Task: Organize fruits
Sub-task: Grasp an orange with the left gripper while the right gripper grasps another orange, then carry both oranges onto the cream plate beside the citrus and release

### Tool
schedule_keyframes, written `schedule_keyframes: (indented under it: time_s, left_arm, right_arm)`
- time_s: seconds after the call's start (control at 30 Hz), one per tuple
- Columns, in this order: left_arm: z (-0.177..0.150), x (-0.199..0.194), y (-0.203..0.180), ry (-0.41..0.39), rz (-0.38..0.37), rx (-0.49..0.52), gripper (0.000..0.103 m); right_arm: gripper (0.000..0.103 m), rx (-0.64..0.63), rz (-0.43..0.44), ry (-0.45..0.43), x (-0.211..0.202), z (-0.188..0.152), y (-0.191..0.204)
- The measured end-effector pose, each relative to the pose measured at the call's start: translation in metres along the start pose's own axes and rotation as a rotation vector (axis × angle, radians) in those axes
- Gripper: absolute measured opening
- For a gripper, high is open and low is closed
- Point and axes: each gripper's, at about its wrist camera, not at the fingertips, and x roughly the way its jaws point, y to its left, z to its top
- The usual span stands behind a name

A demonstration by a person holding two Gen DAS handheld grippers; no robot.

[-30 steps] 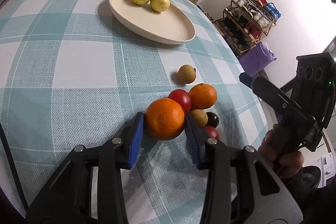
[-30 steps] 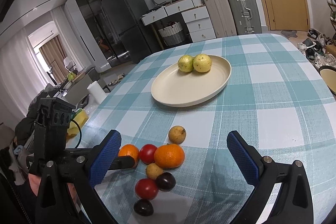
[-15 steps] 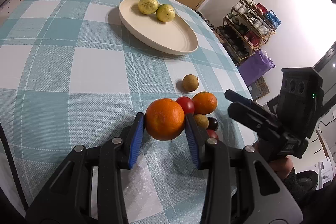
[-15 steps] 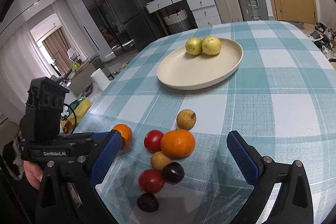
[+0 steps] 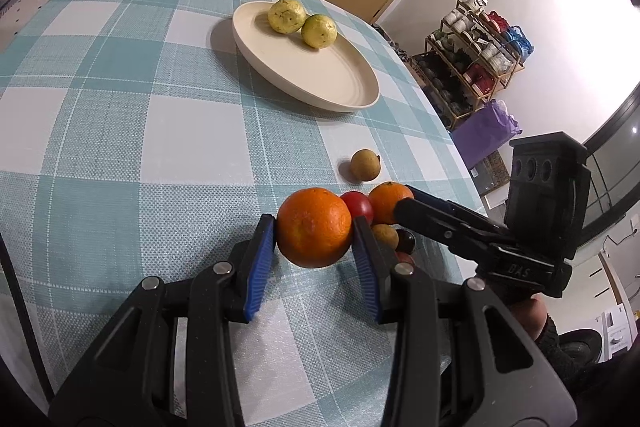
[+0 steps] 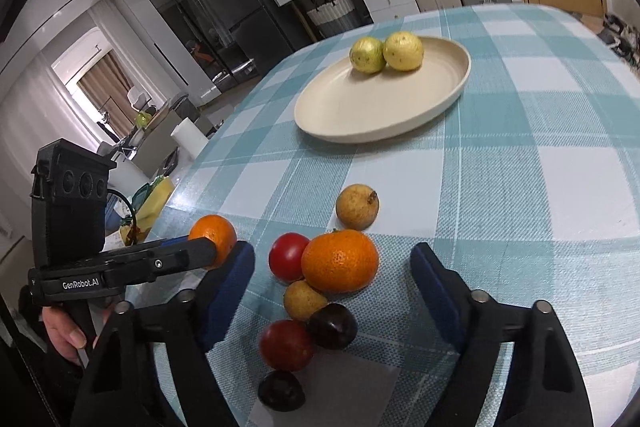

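Left gripper (image 5: pixel 314 247) fingers clamping round orange (image 5: pixel 314 227), right gripper (image 6: pixel 332 267) fingers closing, apart around loose orange (image 6: pixel 340 261), untouched

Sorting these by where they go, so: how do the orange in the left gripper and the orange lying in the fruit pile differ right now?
The held orange is clamped between the left gripper pads, clear of the tablecloth; the pile orange lies on the cloth, touching a red fruit. The right gripper jaws, just closing, straddle the pile orange without pressing it. The held orange stands alone; the pile orange has neighbours. Both are round and bright orange.
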Motion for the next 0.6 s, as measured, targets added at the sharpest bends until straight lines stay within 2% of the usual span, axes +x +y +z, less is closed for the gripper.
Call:
schedule_keyframes:
  time_s: [0.1,0.13,0.23,0.43,0.6]
  left_arm:
    - [0.001,0.001,0.0,0.003,0.001,-0.002,0.036]
    - [0.001,0.001,0.0,0.004,0.001,-0.003,0.036]
    - [0.002,0.001,0.0,0.0,0.0,-0.002,0.036]
    - [0.008,-0.001,-0.002,-0.01,0.0,0.006,0.036]
    - [0.022,-0.001,-0.003,-0.026,0.004,0.014,0.036]
  right_arm:
    - [0.071,0.004,0.011,0.009,0.004,0.001,0.0]
    - [0.061,-0.001,0.011,0.013,0.005,0.001,0.001]
    - [0.042,0.003,-0.003,0.026,0.008,0.001,0.0]
    - [0.041,0.031,0.004,0.007,0.004,0.0,-0.008]
    - [0.041,0.022,0.019,-0.046,-0.01,0.007,-0.006]
